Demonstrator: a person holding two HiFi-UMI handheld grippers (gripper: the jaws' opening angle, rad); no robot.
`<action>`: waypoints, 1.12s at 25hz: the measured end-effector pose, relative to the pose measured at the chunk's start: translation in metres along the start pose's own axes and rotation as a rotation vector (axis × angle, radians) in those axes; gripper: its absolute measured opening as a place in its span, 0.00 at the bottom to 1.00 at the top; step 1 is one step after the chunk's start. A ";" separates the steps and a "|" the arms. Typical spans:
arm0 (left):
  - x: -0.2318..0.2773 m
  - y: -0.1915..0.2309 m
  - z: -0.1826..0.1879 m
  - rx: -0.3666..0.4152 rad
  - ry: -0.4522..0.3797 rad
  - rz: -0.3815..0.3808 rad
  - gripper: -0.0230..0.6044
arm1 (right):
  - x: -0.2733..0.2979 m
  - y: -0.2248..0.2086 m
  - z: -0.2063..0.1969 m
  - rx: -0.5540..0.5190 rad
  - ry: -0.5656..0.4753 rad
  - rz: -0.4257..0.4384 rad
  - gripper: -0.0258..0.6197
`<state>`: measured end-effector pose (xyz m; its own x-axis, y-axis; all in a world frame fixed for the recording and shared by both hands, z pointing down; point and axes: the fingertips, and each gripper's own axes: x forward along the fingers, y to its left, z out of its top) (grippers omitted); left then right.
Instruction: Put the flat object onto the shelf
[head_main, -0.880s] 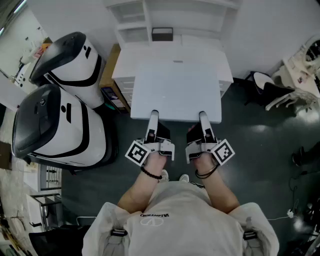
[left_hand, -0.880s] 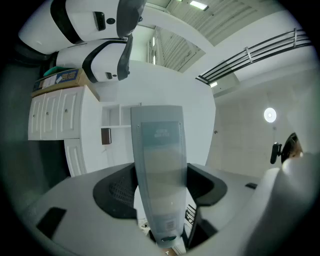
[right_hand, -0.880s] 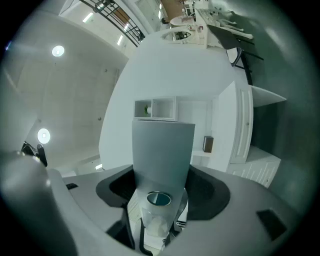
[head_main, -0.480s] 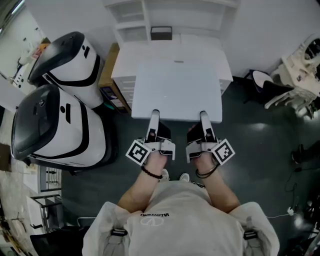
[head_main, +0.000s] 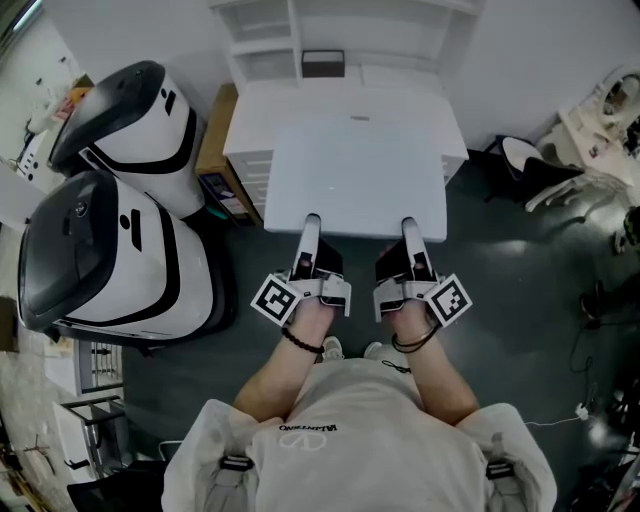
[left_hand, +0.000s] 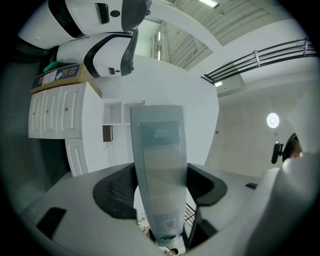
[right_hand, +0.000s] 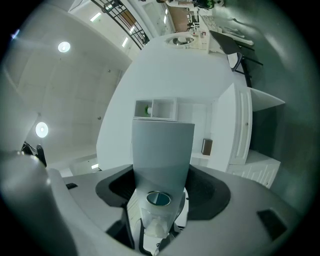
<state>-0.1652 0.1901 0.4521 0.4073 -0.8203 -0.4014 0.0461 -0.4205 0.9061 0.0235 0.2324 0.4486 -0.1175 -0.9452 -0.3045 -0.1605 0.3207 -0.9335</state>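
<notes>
A big flat white panel (head_main: 355, 180) is held level over the white cabinet (head_main: 250, 110), and its near edge juts out over the dark floor. My left gripper (head_main: 310, 224) is shut on that near edge left of centre. My right gripper (head_main: 408, 226) is shut on it right of centre. One white finger of each lies on top of the panel; the lower fingers are hidden beneath it. The white shelf (head_main: 270, 45) stands against the wall behind the cabinet, with a small dark box (head_main: 323, 66) at its foot. The shelf (left_hand: 116, 114) (right_hand: 162, 109) appears straight ahead in both gripper views.
Two large white-and-black machines (head_main: 110, 250) (head_main: 130, 115) stand on the left, with a cardboard box (head_main: 215, 125) beside the cabinet. Chairs (head_main: 535, 175) and a cluttered table (head_main: 605, 120) are on the right. The person stands on the dark floor (head_main: 520, 290) before the cabinet.
Only the head view has drifted slightly. The panel stays held at its near edge by both grippers, in the same place over the cabinet.
</notes>
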 end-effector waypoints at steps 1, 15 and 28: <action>0.000 0.001 0.003 -0.003 0.002 0.001 0.50 | 0.001 0.000 -0.003 0.001 -0.003 -0.002 0.50; 0.024 0.015 0.019 -0.015 -0.001 0.008 0.50 | 0.031 -0.013 -0.006 0.007 -0.001 -0.010 0.50; 0.102 0.045 0.006 0.006 0.001 0.021 0.50 | 0.095 -0.043 0.042 0.029 0.004 -0.010 0.50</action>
<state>-0.1273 0.0853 0.4512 0.4089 -0.8286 -0.3823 0.0321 -0.4056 0.9135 0.0608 0.1266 0.4514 -0.1202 -0.9481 -0.2944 -0.1335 0.3093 -0.9415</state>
